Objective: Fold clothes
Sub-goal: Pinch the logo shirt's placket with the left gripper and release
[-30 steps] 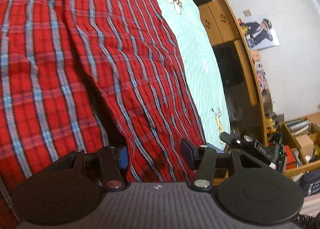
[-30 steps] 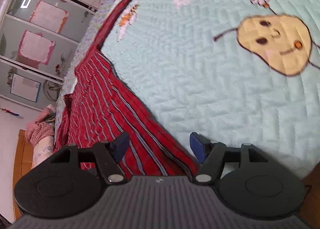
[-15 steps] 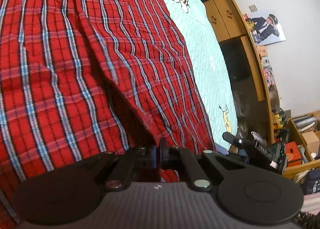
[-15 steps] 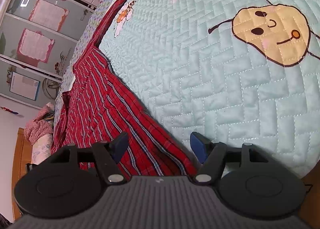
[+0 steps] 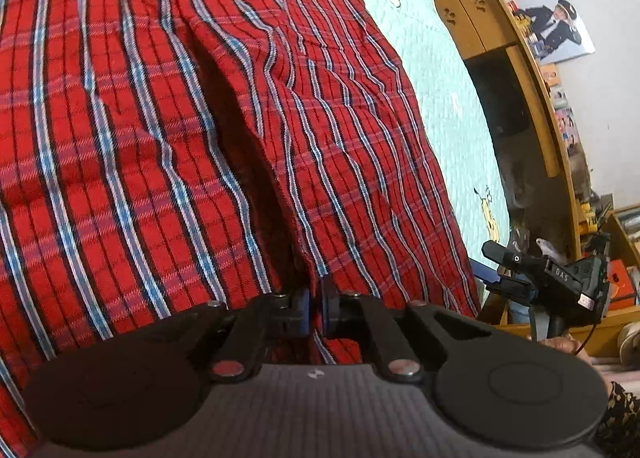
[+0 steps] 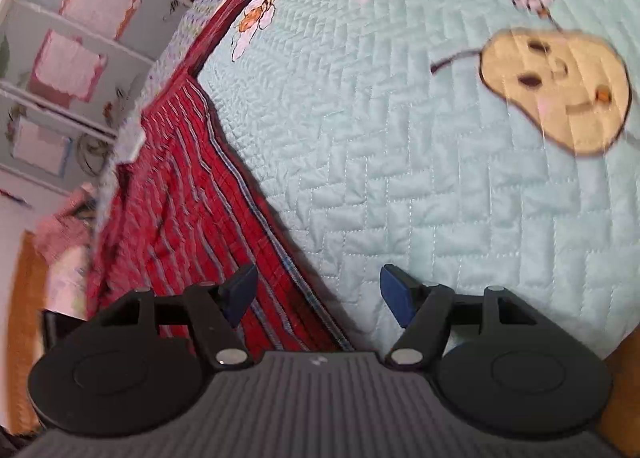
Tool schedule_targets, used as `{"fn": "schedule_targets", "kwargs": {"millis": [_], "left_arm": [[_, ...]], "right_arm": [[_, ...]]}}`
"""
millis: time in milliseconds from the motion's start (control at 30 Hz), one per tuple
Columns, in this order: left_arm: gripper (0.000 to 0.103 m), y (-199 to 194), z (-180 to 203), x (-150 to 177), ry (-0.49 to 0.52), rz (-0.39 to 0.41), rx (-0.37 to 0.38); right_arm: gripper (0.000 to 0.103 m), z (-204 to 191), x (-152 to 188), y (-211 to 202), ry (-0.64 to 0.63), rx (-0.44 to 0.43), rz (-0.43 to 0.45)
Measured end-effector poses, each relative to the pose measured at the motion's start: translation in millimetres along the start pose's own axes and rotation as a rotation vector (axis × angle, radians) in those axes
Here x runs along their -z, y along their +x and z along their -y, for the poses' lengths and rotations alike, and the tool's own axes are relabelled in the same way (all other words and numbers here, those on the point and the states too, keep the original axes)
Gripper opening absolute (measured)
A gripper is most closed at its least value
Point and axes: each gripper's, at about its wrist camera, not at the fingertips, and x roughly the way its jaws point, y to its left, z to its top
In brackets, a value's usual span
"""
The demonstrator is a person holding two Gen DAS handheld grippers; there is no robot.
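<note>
Fabric sits pinched in the left gripper (image 5: pixel 315 308): its blue pads have just come together on a raised fold of the red plaid garment (image 5: pixel 168 130), right where a dark crease runs up the cloth. From that clamp the garment spreads away across the bed, rumpled in long ridges, covering most of the pale green quilt (image 5: pixel 444 98) on that side. Off at the quilt's near edge the right gripper (image 5: pixel 500 270) shows from the side, a hand behind it.

Seen along its own fingers, the right gripper (image 6: pixel 316 294) stands with its jaws wide apart and nothing between the pads; it hangs over the hem of the plaid garment (image 6: pixel 192 194) where that meets bare quilt (image 6: pixel 400 186). Whether a pad touches the cloth I cannot tell. Farther out on the quilt is a stitched pear face (image 6: pixel 556 90), then a bee (image 6: pixel 256 18). Beyond the bed stands a wooden headboard (image 5: pixel 516 70).
</note>
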Motion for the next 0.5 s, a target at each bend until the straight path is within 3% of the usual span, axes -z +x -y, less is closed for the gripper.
{"fn": "schedule_targets", "kwargs": {"millis": [67, 100, 133, 200, 267, 367, 400, 433, 500], "left_arm": [[0.011, -2, -2, 1, -0.02, -0.007, 0.015], [0.019, -4, -3, 2, -0.03, -0.011, 0.026], [0.029, -6, -3, 4, -0.037, -0.013, 0.038], [0.038, -11, -2, 7, -0.039, -0.019, 0.051], [0.038, -15, 3, 12, -0.011, -0.031, 0.036], [0.038, -24, 9, 16, 0.038, -0.057, 0.016], [0.038, -27, 9, 17, 0.05, -0.068, 0.019], [0.038, -31, 10, 16, 0.061, -0.077, 0.027], [0.038, -38, 16, 7, 0.088, -0.06, 0.071]], "right_arm": [[0.069, -12, -4, -6, -0.045, 0.025, 0.045], [0.069, -21, -8, -10, -0.061, 0.004, 0.074], [0.069, -29, -11, -12, -0.074, -0.03, 0.092], [0.069, -44, -16, -6, -0.077, -0.139, 0.077], [0.069, -48, -16, 9, -0.036, -0.23, 0.011], [0.069, -30, -1, 30, 0.051, -0.214, -0.089], [0.064, -20, 6, 30, 0.085, -0.196, -0.1], [0.058, -10, 13, 30, 0.119, -0.177, -0.112], [0.057, -8, 14, 28, 0.113, -0.148, -0.133]]}}
